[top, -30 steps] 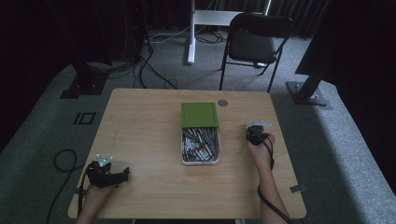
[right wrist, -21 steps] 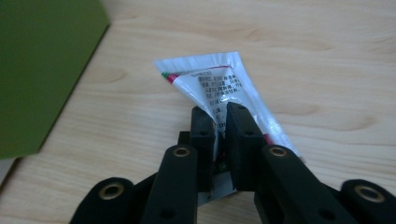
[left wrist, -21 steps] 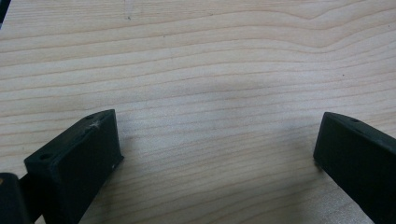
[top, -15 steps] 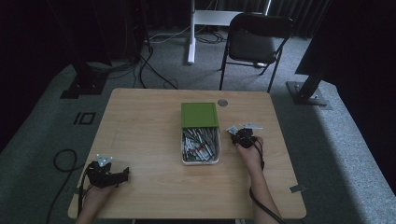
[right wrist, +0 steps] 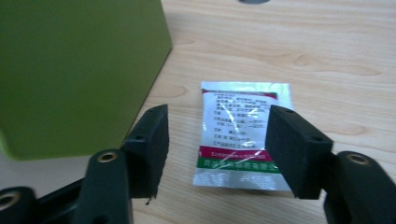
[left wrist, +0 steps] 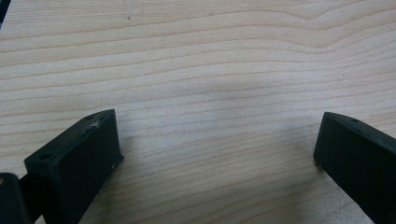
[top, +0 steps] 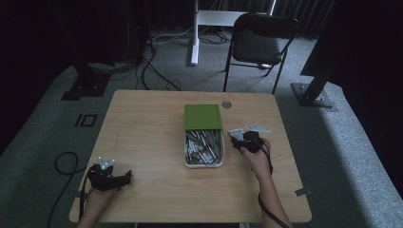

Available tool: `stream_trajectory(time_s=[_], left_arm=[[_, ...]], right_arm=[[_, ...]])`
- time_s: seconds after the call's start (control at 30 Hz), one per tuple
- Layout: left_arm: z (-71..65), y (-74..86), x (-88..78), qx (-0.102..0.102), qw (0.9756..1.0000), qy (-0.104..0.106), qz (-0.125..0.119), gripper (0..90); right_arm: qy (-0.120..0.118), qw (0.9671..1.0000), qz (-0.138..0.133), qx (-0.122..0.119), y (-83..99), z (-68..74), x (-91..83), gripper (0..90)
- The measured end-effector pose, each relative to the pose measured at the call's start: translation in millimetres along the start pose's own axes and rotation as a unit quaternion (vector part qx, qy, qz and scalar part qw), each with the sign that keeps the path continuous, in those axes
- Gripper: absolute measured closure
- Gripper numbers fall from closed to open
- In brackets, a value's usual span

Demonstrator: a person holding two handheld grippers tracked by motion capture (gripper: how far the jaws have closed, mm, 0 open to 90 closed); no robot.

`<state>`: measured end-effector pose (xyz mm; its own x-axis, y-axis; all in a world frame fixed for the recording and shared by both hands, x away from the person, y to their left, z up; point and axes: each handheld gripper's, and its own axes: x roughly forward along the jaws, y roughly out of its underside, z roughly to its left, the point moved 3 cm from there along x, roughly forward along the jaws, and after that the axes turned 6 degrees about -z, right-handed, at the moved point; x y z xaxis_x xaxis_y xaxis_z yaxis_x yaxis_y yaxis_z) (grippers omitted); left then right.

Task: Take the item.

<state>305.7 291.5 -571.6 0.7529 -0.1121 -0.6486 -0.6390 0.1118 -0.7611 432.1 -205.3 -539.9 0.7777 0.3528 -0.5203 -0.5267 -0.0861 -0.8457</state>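
right gripper view: packet (right wrist: pixel 243 133) lies flat on the table (right wrist: pixel 336 60), mid-frame, between the jaws and beyond them, just right of the green lid (right wrist: pixel 70 70)
packet place, high view: right of the box (top: pixel 203 148), centre-right of the frame, at the tip of the right gripper (top: pixel 242 138); too small there to make out
right gripper: jaws have just been opening, now spread wide, pads not touching the packet; nothing pinched
left gripper: (top: pixel 124 178) lower left of the high view, resting on the table; in its own view the jaws stand wide apart over bare wood (left wrist: pixel 210 70), empty
weight: light, I'd judge; a small flat sachet
stiffness: soft, film gives under the pads; contents likely loose or powdery, cannot tell
surface: glossy foil/plastic, glare streaks on it, so probably slippery
fragility: low, but a hard squeeze could burst a seam
grip point: across the short width at mid-body, or on a sealed edge; lying flat, it needs one jaw slid under an edge first
looks: white face with fine printed text, red and green bands near the lower end, silver sealed strips top and bottom
box: white tray full of similar packets, green lid standing at its far end
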Motion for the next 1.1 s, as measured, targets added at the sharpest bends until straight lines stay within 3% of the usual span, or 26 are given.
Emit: stream_trajectory(time_s=[0.37, 0.5, 1.1], left_arm=[[0.0, 0.0, -0.1, 0.000, 1.0000, 0.000, 0.000, 1.4], [0.0, 0.0, 0.1, 0.000, 1.0000, 0.000, -0.001, 1.3], [0.2, 0.0, -0.1, 0.001, 1.0000, 0.000, 0.001, 1.4]], right_arm=[[0.014, 0.9999, -0.003, 0.008, 13.8, -15.4, -23.1, 22.1], [0.038, 0.9991, -0.004, 0.019, 22.1, -22.7, -33.4, 14.2], [0.093, 0.9950, 0.002, 0.035, 51.0, -41.7, -73.2, 14.0]])
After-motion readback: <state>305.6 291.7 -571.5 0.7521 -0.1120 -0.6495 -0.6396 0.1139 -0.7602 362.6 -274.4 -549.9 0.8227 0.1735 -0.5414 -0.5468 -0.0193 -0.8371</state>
